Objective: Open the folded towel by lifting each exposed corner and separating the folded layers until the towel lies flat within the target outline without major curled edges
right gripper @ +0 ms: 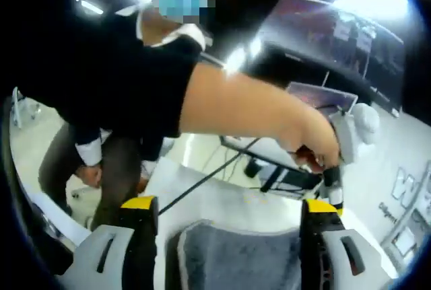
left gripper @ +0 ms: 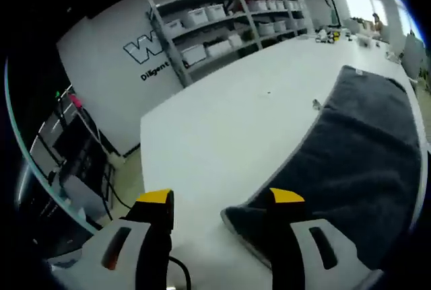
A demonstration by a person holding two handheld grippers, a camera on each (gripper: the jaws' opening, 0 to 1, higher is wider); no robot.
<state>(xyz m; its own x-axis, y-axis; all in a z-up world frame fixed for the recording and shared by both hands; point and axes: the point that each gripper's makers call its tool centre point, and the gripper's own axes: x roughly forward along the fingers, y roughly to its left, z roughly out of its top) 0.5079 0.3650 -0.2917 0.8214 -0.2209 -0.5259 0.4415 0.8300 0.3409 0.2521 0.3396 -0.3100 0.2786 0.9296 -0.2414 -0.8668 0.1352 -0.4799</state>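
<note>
Both grippers, left (left gripper: 219, 202) and right (right gripper: 229, 212), gape empty over the towel (left gripper: 357, 155) (still folded, I'd say), so a shallow pinch could lift every layer together.

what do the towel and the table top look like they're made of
The towel looks like soft woven terry or microfibre in dark grey: matte, with a fuzzy nap and a thick rolled edge. The table top looks like smooth white laminate or painted board, with an even surface and a faint sheen; which of the two the views can't settle.
</note>
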